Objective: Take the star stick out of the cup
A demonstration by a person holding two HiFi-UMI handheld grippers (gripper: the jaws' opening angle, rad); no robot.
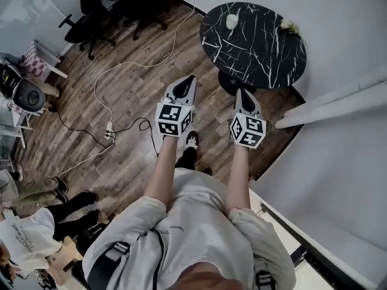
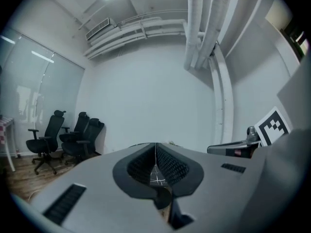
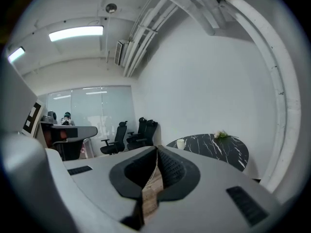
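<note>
A white cup (image 1: 231,21) stands near the far edge of a round black marble table (image 1: 254,47), ahead of me. The cup is too small to tell a star stick in it. The right gripper view shows the same cup (image 3: 181,143) on the table (image 3: 218,150), far beyond the jaws. My left gripper (image 1: 191,78) and right gripper (image 1: 240,92) are held side by side over the floor, short of the table. Both are shut with nothing between their pads. From the left gripper (image 2: 156,147) only a sliver of the table shows past the closed jaws.
A small bunch of flowers (image 1: 288,25) lies on the table's right side. Black office chairs (image 1: 115,2) stand at the back left. A white cable with a power strip (image 1: 109,132) trails across the wooden floor. People (image 1: 36,222) stand at the lower left. White walls close the right.
</note>
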